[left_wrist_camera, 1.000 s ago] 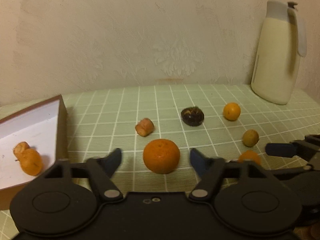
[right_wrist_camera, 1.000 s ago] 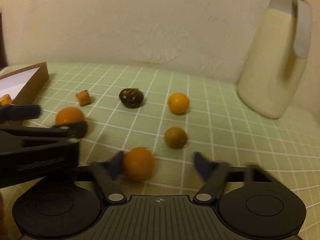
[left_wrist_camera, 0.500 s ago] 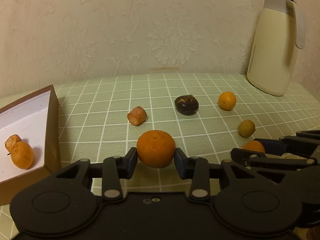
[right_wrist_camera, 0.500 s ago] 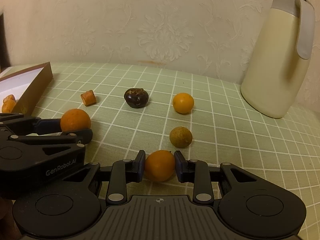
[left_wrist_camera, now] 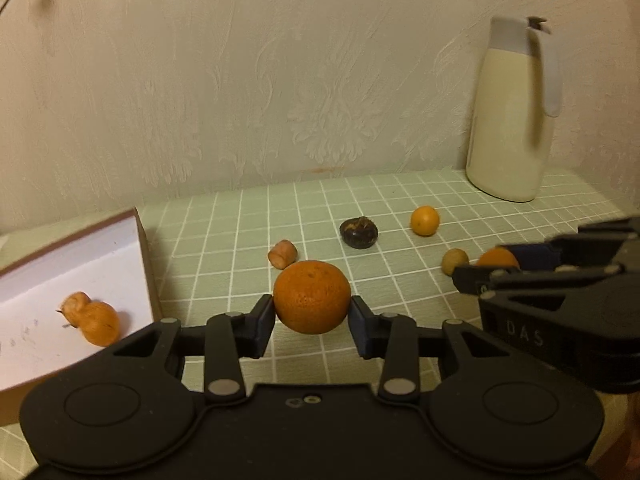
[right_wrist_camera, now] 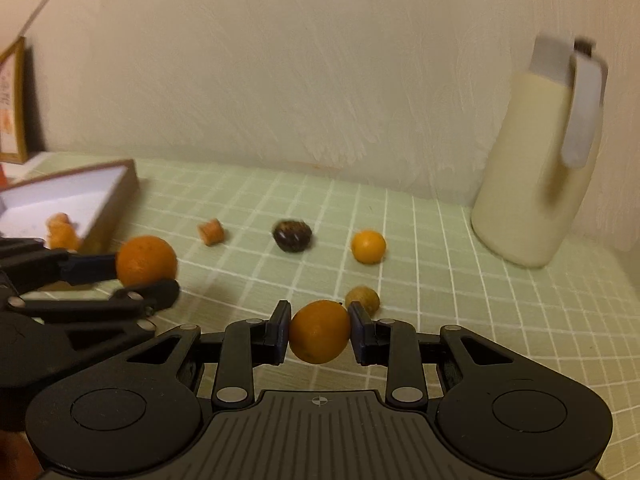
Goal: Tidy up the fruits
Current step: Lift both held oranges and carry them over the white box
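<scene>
Each claw pinching an orange fruit, the left claw with a mandarin at centre frame, the right claw with a smaller orange, the carry toward the box at left looks next.

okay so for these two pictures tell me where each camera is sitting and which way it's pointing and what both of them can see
Left wrist view: sits on the left gripper, looking forward and down along its fingers at the large round orange they clamp, with the brown white-lined box at left; the right gripper shows at right.
Right wrist view: sits on the right gripper, facing the same way, clamped on a smaller orange fruit; the left gripper shows at left.
Shared: both grippers, both held fruits, the box, the dark brown wrinkled fruit, the cream plastic jug, the green checked tablecloth.
</scene>
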A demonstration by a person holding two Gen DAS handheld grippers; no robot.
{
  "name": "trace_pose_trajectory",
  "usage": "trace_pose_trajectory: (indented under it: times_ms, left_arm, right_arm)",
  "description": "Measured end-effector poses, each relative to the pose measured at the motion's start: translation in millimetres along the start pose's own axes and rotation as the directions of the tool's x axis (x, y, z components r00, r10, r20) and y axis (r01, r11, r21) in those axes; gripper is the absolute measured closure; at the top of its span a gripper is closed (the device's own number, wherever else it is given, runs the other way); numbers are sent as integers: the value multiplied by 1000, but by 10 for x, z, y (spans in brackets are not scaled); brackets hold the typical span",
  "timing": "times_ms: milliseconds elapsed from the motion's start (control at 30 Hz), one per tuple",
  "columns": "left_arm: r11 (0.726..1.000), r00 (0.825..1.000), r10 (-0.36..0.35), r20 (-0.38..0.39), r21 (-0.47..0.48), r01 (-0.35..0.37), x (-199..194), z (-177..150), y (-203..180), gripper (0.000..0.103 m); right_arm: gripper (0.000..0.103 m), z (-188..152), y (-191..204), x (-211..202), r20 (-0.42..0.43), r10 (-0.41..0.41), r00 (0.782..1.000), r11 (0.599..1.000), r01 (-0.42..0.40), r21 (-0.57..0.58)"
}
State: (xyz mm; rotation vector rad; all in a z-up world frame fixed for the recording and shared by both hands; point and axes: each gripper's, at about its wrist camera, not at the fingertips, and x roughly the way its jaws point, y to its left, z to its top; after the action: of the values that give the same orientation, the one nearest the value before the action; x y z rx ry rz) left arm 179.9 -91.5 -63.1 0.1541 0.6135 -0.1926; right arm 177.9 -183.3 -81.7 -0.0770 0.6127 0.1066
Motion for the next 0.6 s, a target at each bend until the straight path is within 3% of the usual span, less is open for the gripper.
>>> trace_pose_trajectory:
  times_ms: [600]
  left_arm:
    - [995, 991, 95, 89, -36, -92, -954, -237, 420, 73]
  right_arm:
    - [72, 79, 454, -781, 118, 100, 988, 991, -88, -105]
